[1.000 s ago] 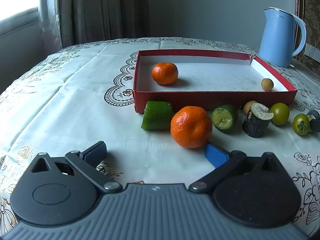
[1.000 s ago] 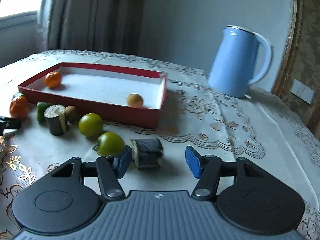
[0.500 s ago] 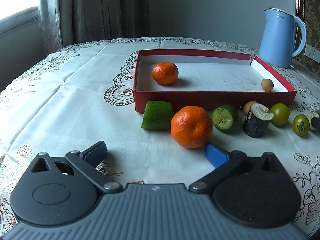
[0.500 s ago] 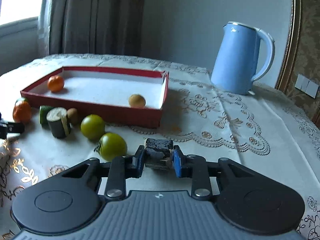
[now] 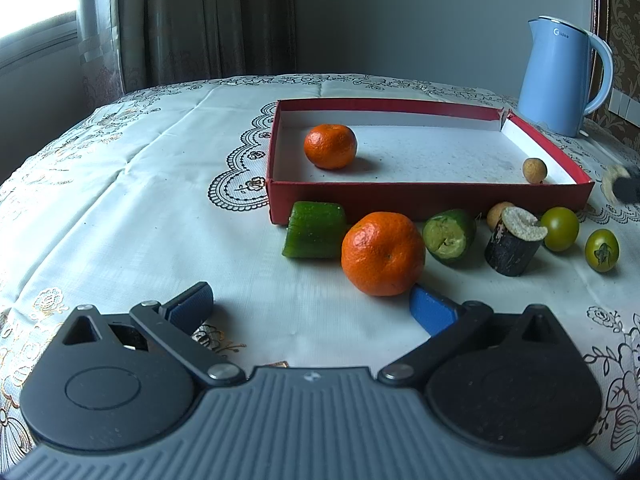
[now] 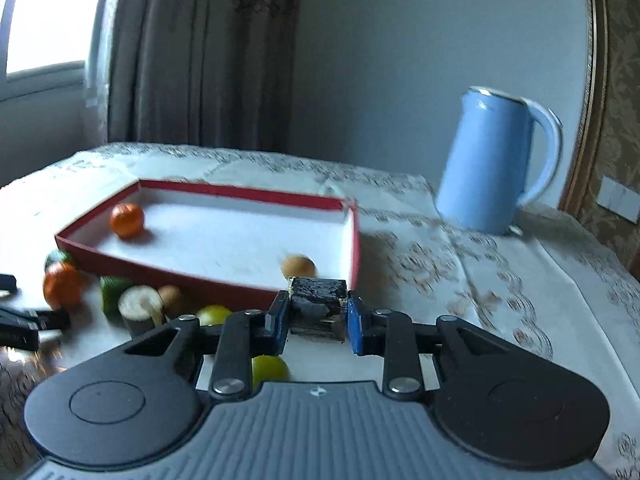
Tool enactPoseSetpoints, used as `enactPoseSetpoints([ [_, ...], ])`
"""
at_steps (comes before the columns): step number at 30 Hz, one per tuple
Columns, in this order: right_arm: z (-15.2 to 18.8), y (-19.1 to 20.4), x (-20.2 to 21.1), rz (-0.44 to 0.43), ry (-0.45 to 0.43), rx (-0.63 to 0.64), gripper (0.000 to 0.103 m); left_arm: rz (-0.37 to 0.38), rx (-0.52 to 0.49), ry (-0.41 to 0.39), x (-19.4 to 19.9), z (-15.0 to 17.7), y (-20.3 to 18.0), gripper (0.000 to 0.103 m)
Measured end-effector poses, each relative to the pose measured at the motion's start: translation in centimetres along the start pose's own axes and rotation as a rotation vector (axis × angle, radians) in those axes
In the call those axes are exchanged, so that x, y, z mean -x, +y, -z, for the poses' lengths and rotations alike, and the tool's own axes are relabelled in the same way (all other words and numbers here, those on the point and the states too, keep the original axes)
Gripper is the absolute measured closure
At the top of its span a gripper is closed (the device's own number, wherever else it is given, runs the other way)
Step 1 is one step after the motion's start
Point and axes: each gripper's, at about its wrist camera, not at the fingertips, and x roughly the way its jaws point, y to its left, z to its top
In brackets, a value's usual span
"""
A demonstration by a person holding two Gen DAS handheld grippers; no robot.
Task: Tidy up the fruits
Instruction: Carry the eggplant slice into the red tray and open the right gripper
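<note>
My right gripper [image 6: 318,314] is shut on a dark sugarcane piece [image 6: 318,304] and holds it above the table, near the right front corner of the red box [image 6: 200,278]. That box [image 5: 400,196] holds an orange [image 5: 330,146] and a small brown longan [image 5: 535,170]. My left gripper [image 5: 312,306] is open just in front of a large orange [image 5: 382,254] on the cloth; its right pad touches or nearly touches the fruit. Beside that orange lie two green cucumber pieces [image 5: 314,230] [image 5: 450,236], another sugarcane piece [image 5: 514,242], a longan [image 5: 498,212] and two green tomatoes [image 5: 560,229] [image 5: 601,250].
A blue kettle [image 5: 560,76] [image 6: 490,164] stands on the table behind the box at the right. A white patterned tablecloth [image 5: 140,200] covers the round table, and a curtain and window lie beyond its far left edge.
My right gripper closed on the dark sugarcane piece and lifted it off the cloth, rising toward the red box. The left gripper stayed still.
</note>
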Motion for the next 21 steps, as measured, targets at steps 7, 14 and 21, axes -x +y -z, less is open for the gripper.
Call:
enactPoseSetpoints([
  [7,-2.7,2.3,-2.1,-0.046,-0.002,0.015,0.074,0.000,0.000,0.000,0.0,0.0,0.0,0.000],
  [14,-5.0,5.3,-7.5,-0.080,0.079,0.092,0.074,0.000,0.000,0.000,0.0,0.0,0.0,0.000],
  [21,-5.6,6.8,-11.8,-0.050,0.192,0.112,0.074,0.000,0.000,0.000,0.0,0.0,0.0,0.000],
])
